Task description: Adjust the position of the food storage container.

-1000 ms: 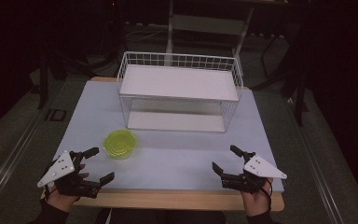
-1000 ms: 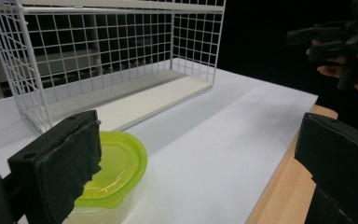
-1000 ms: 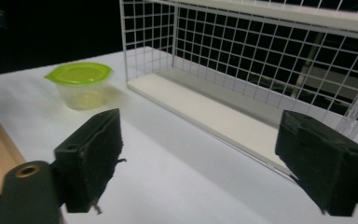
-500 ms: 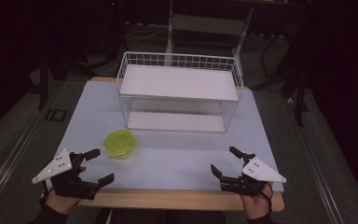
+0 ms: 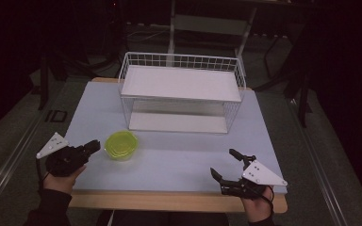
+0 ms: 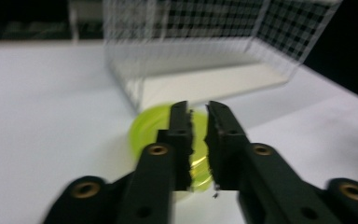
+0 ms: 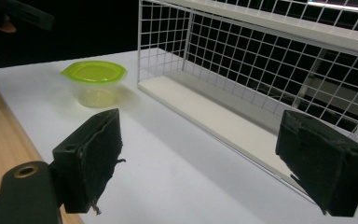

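A small tub (image 5: 121, 145) of clear plastic with a yellow-green, many-sided lid is sitting toward the front left part of the desk (image 5: 169, 160), its lid on; what lies inside is hard to make out through the cloudy wall, as the right gripper view (image 7: 94, 83) shows. Behind it, a white wire rack (image 5: 181, 94) with a fine square mesh and two flat white shelves is standing across the back half of the desk, both shelves lying bare. The desk top is looking pale and smooth, with a bare wooden strip running along its front edge.

The left gripper (image 5: 90, 147) is pointing at the tub from just beside its left side, its black jaws nearly shut with a narrow gap between them; in its own view (image 6: 198, 140) the picture is blurring and the jaws are covering much of the tub (image 6: 144, 130). The right gripper (image 5: 226, 165) is resting near the front right corner, jaws spread wide and holding nothing
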Demonstrator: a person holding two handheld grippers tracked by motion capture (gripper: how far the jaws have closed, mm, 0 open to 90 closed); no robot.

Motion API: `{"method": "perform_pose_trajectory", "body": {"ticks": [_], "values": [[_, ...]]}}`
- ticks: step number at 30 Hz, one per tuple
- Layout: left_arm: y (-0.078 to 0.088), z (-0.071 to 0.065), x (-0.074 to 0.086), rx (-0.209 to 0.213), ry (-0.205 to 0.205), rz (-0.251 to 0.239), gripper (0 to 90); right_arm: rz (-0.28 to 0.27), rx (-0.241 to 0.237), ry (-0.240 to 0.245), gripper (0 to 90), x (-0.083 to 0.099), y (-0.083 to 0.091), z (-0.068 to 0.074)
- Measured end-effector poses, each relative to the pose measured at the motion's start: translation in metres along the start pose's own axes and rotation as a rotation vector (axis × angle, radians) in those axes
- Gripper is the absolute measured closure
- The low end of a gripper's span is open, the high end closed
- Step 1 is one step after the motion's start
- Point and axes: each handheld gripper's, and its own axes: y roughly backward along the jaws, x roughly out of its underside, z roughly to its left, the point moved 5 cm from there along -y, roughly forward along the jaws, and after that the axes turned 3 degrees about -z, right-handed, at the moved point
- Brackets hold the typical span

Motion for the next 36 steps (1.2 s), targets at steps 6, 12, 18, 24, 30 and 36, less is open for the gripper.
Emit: {"method": "perform_pose_trajectory", "body": {"ticks": [6,12,18,24,30,36], "values": [[-0.011,0.027,0.017,-0.067,-0.013,0.122,90.0,-0.003,-0.009,0.007,14.2,-0.001,0.000,0.002],[-0.035,0.047,0.032,-0.083,-0.014,0.213,90.0,0.009,-0.016,0.013,14.3,0.001,-0.002,0.004],[-0.061,0.049,0.040,-0.062,-0.007,0.276,90.0,0.009,-0.025,0.006,14.3,0.001,-0.002,0.004],[-0.072,0.042,0.044,0.007,0.032,0.298,90.0,0.013,-0.030,0.003,14.3,0.002,-0.003,0.003],[-0.074,0.032,0.050,0.041,0.013,0.338,90.0,0.016,-0.029,0.011,14.3,0.002,-0.002,0.003],[-0.073,0.012,0.055,0.116,-0.010,0.378,90.0,0.018,-0.027,0.018,14.4,0.002,-0.002,0.004]]}}
